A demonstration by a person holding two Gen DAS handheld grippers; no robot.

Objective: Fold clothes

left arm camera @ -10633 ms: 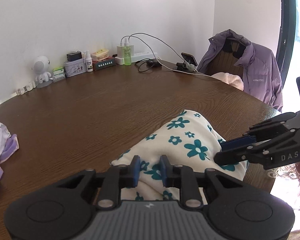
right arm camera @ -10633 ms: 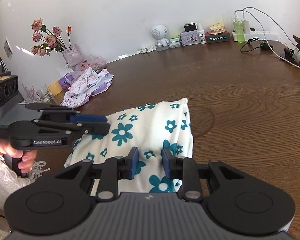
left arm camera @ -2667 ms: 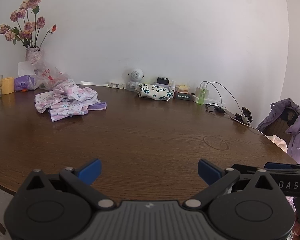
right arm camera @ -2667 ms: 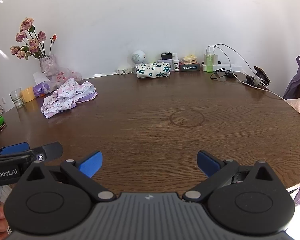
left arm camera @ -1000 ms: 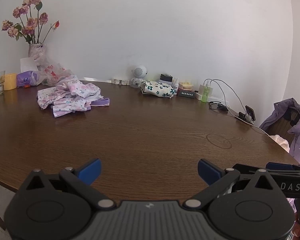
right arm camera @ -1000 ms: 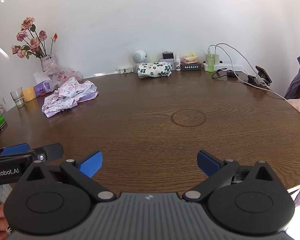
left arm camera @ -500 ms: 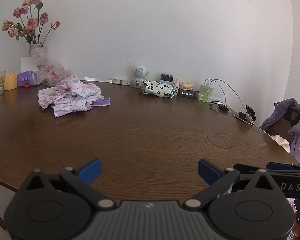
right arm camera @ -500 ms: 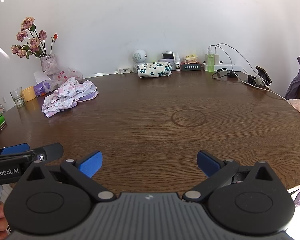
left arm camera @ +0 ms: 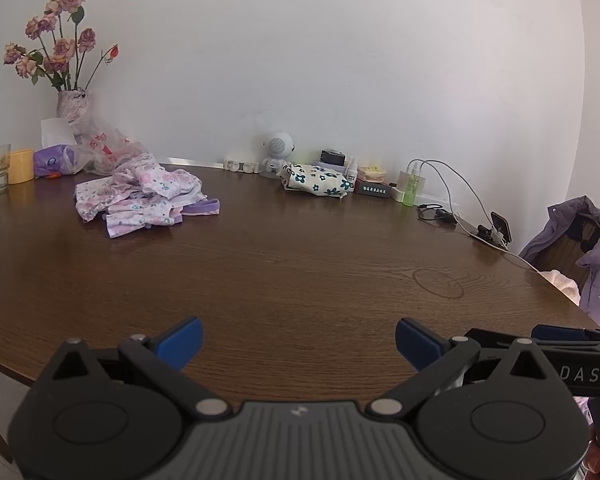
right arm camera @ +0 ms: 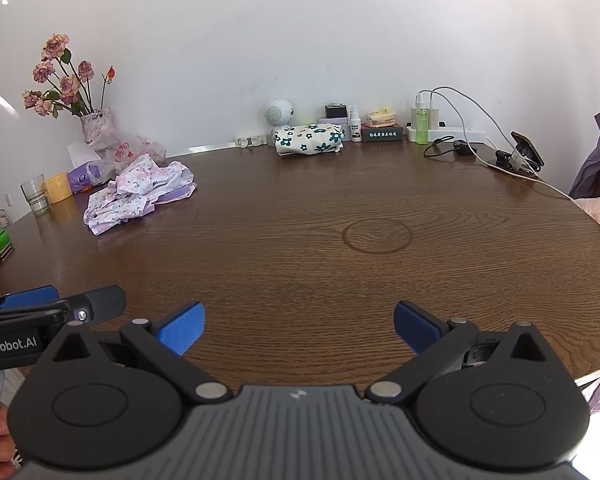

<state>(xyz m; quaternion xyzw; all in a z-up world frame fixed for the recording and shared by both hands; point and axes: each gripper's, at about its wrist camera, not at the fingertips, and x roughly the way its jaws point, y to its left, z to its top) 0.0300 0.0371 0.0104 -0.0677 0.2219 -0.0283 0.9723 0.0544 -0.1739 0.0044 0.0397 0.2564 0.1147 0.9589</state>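
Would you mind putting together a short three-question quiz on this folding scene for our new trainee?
1. True or false: the left gripper and the right gripper both hold cloth.
2. Which garment lies unfolded? A) the white one with teal flowers by the wall; B) the pink and purple floral one near the vase of roses.
3. Fill in: the folded garment rests beside a small white ______ figure.

Key: 1. False, both stand open and empty above the table. 2. B. 3. robot.
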